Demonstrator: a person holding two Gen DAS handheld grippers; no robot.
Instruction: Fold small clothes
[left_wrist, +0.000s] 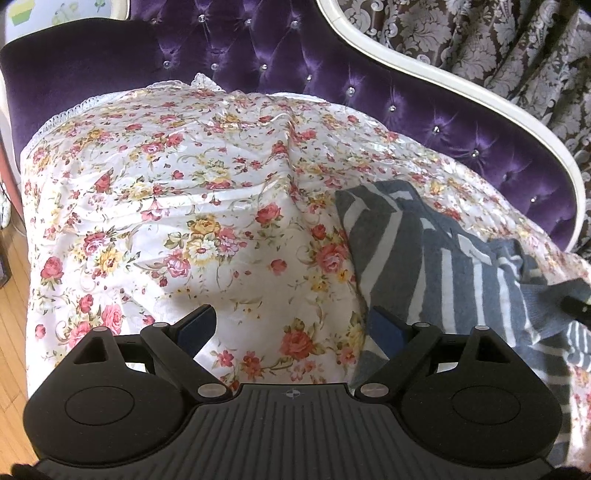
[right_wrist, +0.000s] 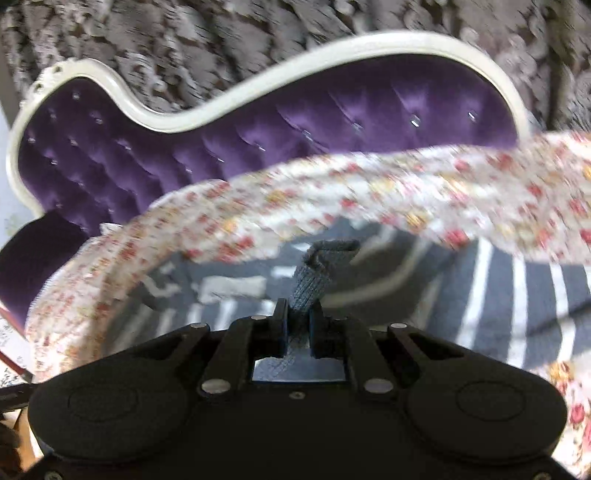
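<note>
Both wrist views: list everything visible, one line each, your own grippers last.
Striped garment: one, grey and white, on the floral cover, right side.
Floral cover: one, white with red and yellow roses, draped over the sofa seat.
Sofa: one, purple tufted, cream frame.
Curtain: one, brown and white damask, behind the sofa.
Wood floor: tan, left edge.
Left gripper: black, open, above the cover.
Right gripper: black, shut on the garment's cuff.

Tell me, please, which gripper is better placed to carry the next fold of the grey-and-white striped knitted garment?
The right gripper: its jaws are already shut on a grey knitted edge of the grey-and-white striped knitted garment. The left gripper is open over the floral sheet, beside the garment.
</note>
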